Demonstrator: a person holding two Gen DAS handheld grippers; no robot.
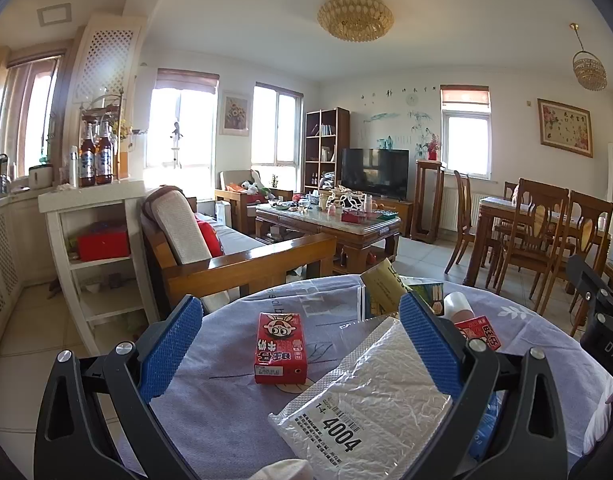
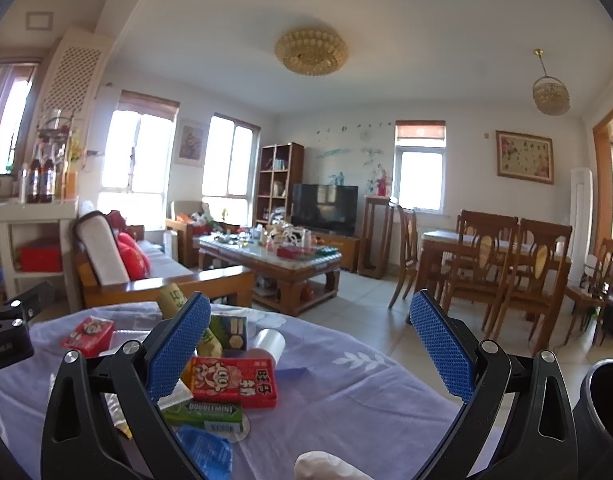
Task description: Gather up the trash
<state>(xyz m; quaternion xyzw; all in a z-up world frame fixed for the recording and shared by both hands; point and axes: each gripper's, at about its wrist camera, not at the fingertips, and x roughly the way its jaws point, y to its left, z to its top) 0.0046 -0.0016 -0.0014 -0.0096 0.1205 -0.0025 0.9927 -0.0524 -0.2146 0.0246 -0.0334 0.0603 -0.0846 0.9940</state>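
Note:
Trash lies on a round table with a lilac cloth (image 1: 234, 404). My left gripper (image 1: 302, 320) is open above it. A red milk carton (image 1: 280, 348) lies between its fingers and a silver mailer bag marked 4004 (image 1: 370, 400) lies under the right finger. My right gripper (image 2: 310, 328) is open over the cloth (image 2: 346, 392). By its left finger lie a second red carton (image 2: 234, 380), a green Doublemint gum pack (image 2: 206, 414), a blue wrapper (image 2: 206, 452) and a clear plastic cup (image 2: 268, 344). The first carton (image 2: 88, 334) lies further left.
A yellow packet (image 1: 384, 284) and a green box (image 1: 430, 294) stand at the table's far side. A black bin rim (image 2: 602, 404) shows at the lower right. Behind are a wooden sofa (image 1: 242, 264), a cluttered coffee table (image 1: 330, 220) and dining chairs (image 1: 542, 224).

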